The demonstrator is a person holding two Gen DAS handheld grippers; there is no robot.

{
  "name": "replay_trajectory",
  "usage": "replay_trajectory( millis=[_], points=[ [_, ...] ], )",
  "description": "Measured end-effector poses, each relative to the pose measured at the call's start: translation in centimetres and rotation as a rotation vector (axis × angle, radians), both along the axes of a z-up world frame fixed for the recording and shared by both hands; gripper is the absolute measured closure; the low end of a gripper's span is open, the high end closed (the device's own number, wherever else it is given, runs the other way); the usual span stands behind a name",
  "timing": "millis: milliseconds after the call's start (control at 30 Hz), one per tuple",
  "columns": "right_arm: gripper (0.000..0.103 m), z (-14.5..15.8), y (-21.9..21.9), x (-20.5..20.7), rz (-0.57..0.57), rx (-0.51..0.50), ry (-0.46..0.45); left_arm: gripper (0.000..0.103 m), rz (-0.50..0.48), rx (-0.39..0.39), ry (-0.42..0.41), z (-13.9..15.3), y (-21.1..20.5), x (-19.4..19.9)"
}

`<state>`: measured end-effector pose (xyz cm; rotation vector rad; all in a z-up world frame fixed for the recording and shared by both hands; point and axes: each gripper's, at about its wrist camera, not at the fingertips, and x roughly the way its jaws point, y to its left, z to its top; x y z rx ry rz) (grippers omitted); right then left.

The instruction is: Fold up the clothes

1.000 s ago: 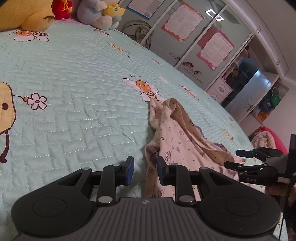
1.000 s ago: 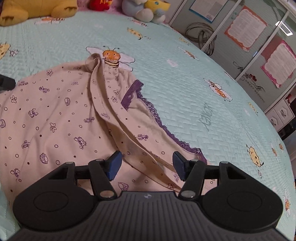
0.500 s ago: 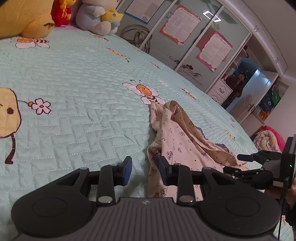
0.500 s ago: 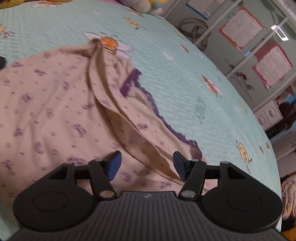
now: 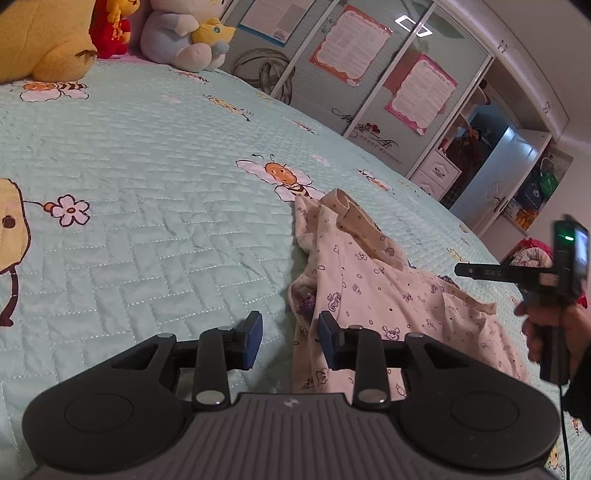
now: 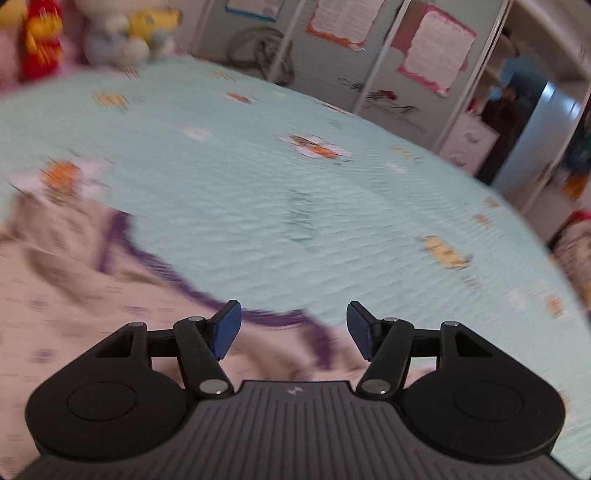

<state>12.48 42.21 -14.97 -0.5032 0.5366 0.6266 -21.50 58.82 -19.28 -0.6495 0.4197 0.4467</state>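
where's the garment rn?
In the left wrist view the cream printed garment lies crumpled on the mint bedspread, right of centre, just below the bee print, ahead of the left gripper.

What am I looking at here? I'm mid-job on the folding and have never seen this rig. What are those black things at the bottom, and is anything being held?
There is no robot arm. A person carries a two-finger gripper in each hand, and each gripper has a fisheye camera looking out along its fingers.

The sharper picture comes from the left gripper. Its blue-padded fingers are apart and hold nothing; they hover at the near left edge of a cream printed garment lying crumpled on a mint quilted bedspread. At the right edge of that picture you see the right gripper from the side, with the person's hand on its handle.

The blurred picture is the right gripper's own view. It is open too, empty, above the garment's purple-trimmed edge.

Plush toys sit at the far end of the bed.
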Motion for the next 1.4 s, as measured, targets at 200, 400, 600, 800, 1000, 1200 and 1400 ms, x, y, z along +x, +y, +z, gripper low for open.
replay_trajectory(
  millis=[200, 400, 600, 800, 1000, 1200, 1400],
  points=[
    [0.039, 0.6, 3.2, -5.3, 0.198, 0.114, 0.134, 0.065, 0.013, 0.013, -0.007, 0.2, -0.2, -0.2],
    [0.039, -1.6, 12.4, -6.7, 0.261, -0.036, 0.151, 0.065, 0.021, 0.002, -0.019, 0.2, 0.0, -0.4],
    [0.039, 0.1, 14.6, -1.3, -0.033, 0.144, 0.17, 0.064, 0.024, -0.023, -0.024, -0.1, 0.3, -0.4],
    [0.039, -1.3, 12.9, -6.6, 0.114, 0.17, 0.268, 0.064, 0.026, -0.033, -0.029, -0.1, 0.4, -0.4],
    [0.039, -0.7, 18.4, -6.8, 0.133, 0.225, 0.307, 0.063, 0.025, -0.024, -0.023, -0.2, 0.4, -0.3],
    [0.039, 0.2, 14.9, -8.7, 0.145, 0.281, 0.264, 0.063, 0.028, -0.043, -0.033, -0.3, 0.6, -0.4],
    [0.039, -2.1, 12.9, -8.1, 0.091, 0.228, 0.316, 0.062, 0.03, -0.035, -0.03, -0.3, 0.4, -0.4]
  ],
)
